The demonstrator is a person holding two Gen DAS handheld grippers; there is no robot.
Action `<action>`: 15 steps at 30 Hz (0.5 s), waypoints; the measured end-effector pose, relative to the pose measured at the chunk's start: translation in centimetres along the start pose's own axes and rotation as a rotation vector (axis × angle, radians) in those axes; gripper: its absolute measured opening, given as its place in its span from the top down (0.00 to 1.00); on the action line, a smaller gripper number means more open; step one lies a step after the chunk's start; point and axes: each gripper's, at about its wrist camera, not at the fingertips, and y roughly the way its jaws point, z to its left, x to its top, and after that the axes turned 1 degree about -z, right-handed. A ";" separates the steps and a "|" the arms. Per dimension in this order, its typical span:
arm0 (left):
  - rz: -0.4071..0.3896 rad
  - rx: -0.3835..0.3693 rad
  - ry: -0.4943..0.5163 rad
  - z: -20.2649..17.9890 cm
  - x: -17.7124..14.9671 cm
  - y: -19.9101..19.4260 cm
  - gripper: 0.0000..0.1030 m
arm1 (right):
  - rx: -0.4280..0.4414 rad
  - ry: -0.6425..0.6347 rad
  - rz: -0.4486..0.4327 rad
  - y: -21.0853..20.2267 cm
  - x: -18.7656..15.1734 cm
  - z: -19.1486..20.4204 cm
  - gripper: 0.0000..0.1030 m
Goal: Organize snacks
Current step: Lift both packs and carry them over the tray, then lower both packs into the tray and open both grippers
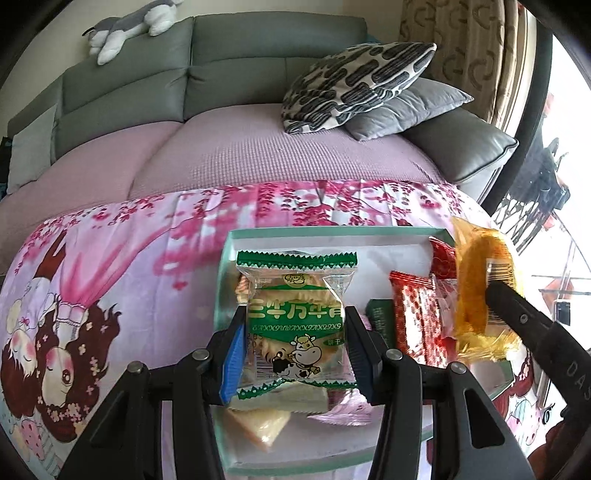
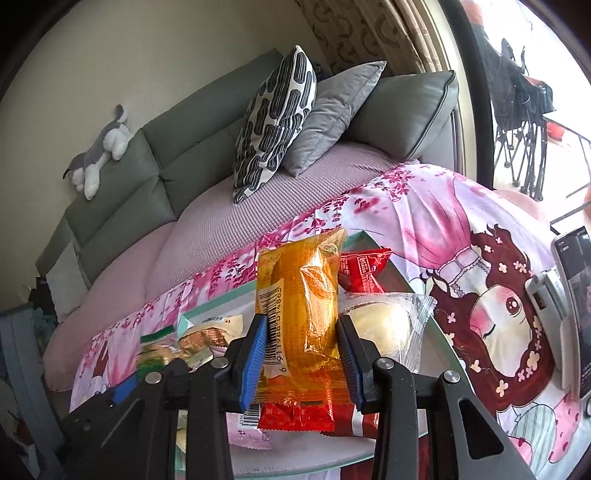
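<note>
Two packets are held at once above the green tray [image 1: 332, 233]: the green cracker packet [image 1: 297, 317] is clamped in the left gripper [image 1: 295, 345], the orange packet [image 2: 301, 314] in the right gripper [image 2: 303, 360]. Placing appears in hand; lowering and release are judged next. Both wrappers look crinkly, thin, and upright over red packets [image 1: 417, 314].

Tray [image 1: 332, 233] set on cloth-covered table [image 1: 147, 258], sofa [image 1: 221, 155] behind. Snack packets [image 1: 413, 314] lie in tray; two pillows [image 1: 354, 85] stacked on sofa's right end.

A home living room: grey sofa [image 1: 207, 74], cushions [image 1: 354, 85], plush dog [image 1: 129, 26].
</note>
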 end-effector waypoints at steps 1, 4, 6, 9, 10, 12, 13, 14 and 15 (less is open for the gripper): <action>0.003 0.002 0.005 -0.2 0.0 0.1 0.50 | 0.004 -0.001 0.002 0.0 0.0 0.0 0.60; 0.010 0.012 0.018 -0.7 -0.2 0.6 0.50 | 0.014 0.001 0.010 0.3 0.0 -0.1 0.60; 0.014 0.016 0.020 -0.8 -0.3 0.8 0.50 | 0.016 0.010 0.016 0.5 -0.1 -0.3 0.60; 0.019 0.021 0.022 -0.9 -0.3 1.1 0.50 | 0.018 0.010 0.026 0.8 -0.1 -0.4 0.60; 0.020 0.023 0.021 -0.9 -0.3 1.2 0.50 | 0.020 0.011 0.027 0.9 -0.1 -0.4 0.60; 0.019 0.025 0.022 -1.0 -0.3 1.3 0.50 | 0.026 0.009 0.031 1.0 -0.1 -0.3 0.60; 0.018 0.026 0.023 -1.0 -0.3 1.3 0.50 | 0.028 0.007 0.033 1.1 -0.2 -0.2 0.60; 0.017 0.026 0.024 -1.0 -0.3 1.3 0.50 | 0.031 0.005 0.036 1.1 -0.3 -0.1 0.60; 0.017 0.025 0.025 -1.1 -0.2 1.4 0.50 | 0.033 0.003 0.038 1.2 -0.3 0.0 0.60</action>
